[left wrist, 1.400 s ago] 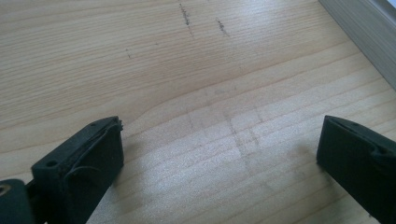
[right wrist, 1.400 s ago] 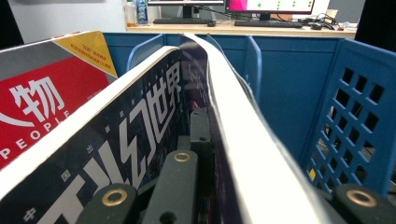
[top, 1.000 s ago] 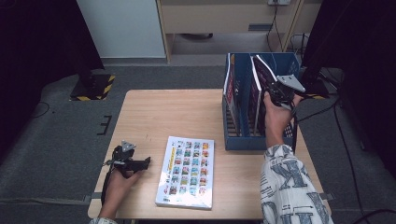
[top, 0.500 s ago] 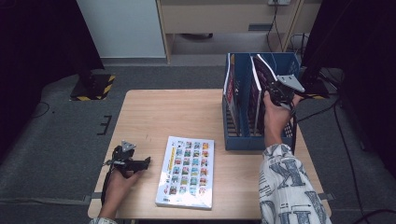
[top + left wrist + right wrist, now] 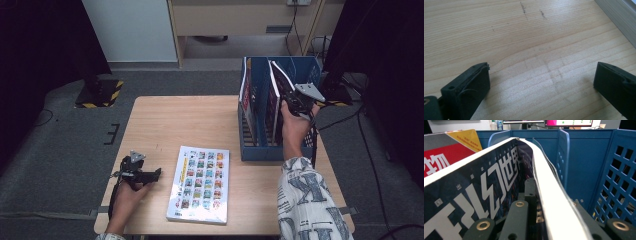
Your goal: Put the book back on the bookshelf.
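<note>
My right gripper (image 5: 291, 101) is up at the blue file rack (image 5: 265, 151), shut on the top edge of a dark magazine (image 5: 278, 80) that stands in a middle slot. In the right gripper view the jaws (image 5: 536, 195) clamp that magazine (image 5: 486, 190), whose dark cover carries large white characters, inside the blue rack (image 5: 584, 157). My left gripper (image 5: 152, 175) lies on the table's front left, just left of a picture book (image 5: 200, 184). Its jaws (image 5: 541, 82) stand wide open over bare wood with nothing between them.
A red and yellow magazine (image 5: 439, 157) stands in the rack's left slot (image 5: 246, 95). The book's page edge (image 5: 617, 18) shows at the top right of the left gripper view. The wooden table (image 5: 190, 120) has dark floor around it and a cabinet behind.
</note>
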{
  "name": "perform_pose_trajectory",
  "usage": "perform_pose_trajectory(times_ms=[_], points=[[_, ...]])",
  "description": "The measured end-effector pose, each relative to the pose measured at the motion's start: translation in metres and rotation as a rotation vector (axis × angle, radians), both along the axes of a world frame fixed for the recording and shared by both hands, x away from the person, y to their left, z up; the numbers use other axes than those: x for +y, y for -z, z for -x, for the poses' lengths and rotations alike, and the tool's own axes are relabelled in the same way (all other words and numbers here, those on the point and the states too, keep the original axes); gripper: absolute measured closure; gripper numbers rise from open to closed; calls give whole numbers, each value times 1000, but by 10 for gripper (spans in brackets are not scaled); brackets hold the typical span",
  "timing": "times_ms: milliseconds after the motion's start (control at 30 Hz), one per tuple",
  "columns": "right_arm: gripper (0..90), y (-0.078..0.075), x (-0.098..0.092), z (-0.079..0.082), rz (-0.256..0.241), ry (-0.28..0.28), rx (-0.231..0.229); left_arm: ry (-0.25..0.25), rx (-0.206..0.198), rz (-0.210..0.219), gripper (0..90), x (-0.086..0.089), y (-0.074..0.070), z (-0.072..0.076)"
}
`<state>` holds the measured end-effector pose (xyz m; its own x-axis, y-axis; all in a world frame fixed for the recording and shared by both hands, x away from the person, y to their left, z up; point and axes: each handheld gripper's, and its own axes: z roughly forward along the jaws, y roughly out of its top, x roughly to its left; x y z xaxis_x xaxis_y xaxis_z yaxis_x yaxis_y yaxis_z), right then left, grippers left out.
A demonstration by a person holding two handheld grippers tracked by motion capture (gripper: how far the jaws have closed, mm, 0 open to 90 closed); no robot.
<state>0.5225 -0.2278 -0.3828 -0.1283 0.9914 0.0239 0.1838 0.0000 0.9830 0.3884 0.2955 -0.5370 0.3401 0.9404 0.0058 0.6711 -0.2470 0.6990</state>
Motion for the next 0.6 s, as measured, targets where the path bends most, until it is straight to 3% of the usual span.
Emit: perform_pose_trajectory(times_ms=[267,600], points=[[770,1,4,2,11,-43,11,0,0,0,0,0,0,0],[594,1,4,12,27,-45,38,0,0,0,0,0,0,0]])
